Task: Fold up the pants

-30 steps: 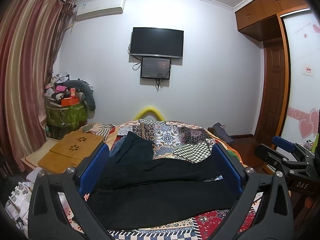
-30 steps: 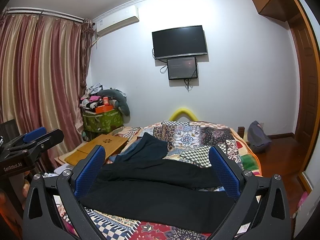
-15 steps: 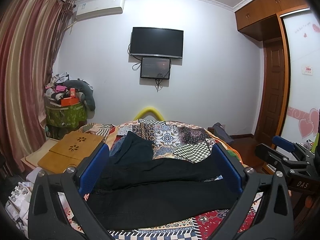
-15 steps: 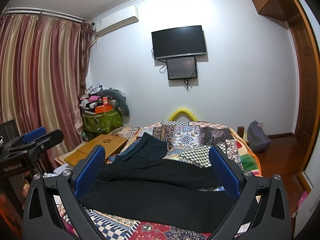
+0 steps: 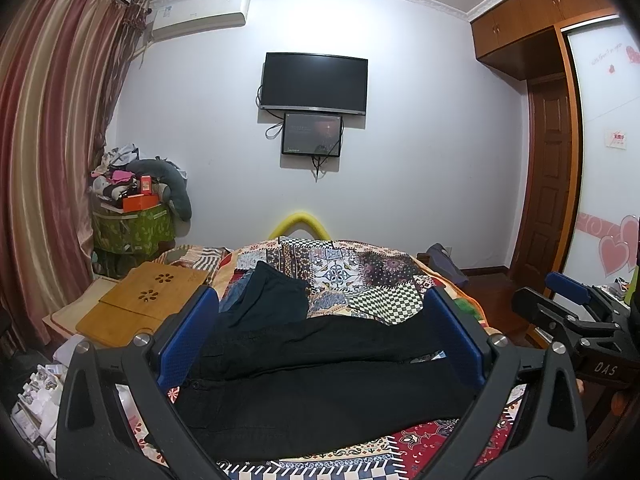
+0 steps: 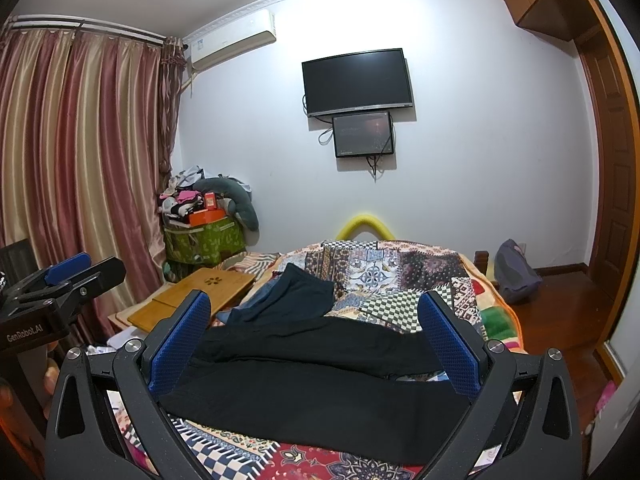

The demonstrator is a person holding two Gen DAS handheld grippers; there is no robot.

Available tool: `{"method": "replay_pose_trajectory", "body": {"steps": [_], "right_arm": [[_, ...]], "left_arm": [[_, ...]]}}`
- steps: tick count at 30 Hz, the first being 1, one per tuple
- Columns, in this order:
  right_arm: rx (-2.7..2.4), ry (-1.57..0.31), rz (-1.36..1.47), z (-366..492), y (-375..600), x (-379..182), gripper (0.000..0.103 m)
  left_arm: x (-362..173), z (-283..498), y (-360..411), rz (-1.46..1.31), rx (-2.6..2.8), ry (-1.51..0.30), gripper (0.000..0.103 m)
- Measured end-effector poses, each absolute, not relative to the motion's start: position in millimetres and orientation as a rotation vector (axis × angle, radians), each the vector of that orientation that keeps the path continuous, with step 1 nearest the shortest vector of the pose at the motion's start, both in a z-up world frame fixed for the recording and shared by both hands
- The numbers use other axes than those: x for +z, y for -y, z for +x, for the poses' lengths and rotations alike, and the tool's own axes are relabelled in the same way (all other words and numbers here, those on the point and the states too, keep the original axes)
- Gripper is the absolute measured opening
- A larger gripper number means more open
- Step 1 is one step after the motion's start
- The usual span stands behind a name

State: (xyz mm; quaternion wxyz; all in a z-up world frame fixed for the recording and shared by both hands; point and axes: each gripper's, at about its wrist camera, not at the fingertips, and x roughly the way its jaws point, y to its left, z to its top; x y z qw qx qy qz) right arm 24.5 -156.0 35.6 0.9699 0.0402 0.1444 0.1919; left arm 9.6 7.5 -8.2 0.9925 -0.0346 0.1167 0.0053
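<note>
A pair of black fabric pants (image 5: 320,384) lies spread across the near edge of a bed covered with a colourful patchwork quilt (image 5: 360,276). The two legs run sideways over the quilt, one behind the other, and part slightly toward the right edge of the bed. The waist end lies toward the left edge.

The left gripper (image 5: 320,336) hangs above the near edge of the bed with its blue-padded fingers (image 5: 188,336) spread wide, holding nothing; the pants show in the gap between them. The right gripper (image 6: 314,340) is likewise wide apart and empty over the same edge, just beside the left one. Each shows at the margin of the other's view.

A second dark garment (image 5: 272,296) lies crumpled behind the pants, toward the middle of the bed. A bamboo lap tray with flower-shaped cutouts (image 5: 144,300) sits beside the left edge of the bed. A black wall-mounted television (image 5: 314,82) hangs on the far wall.
</note>
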Motion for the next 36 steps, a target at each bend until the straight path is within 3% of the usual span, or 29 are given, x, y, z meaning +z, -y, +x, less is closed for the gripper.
{"method": "replay_pose_trajectory", "body": {"steps": [11,23,29,36], "right_arm": [[0.364,-0.342,0.092,49,158,17,0.103],[0.289,-0.486,0.051,136,173,-29,0.103],[0.329,-0.581,-0.003,195,163,-54,0.103],[0.391,-0.687,-0.074,259,141,-94,0.103]], "left_arm": [[-28,56,-32,-0.085,0.05,-0.322,0.103],[-82,177,-130,-0.086,0.209,-0.568,0.103],[-123,247,-181,-0.015,0.318,-0.681,0.103],[-193,315,-237,-0.128,0.331,-0.854,0.103]]}}
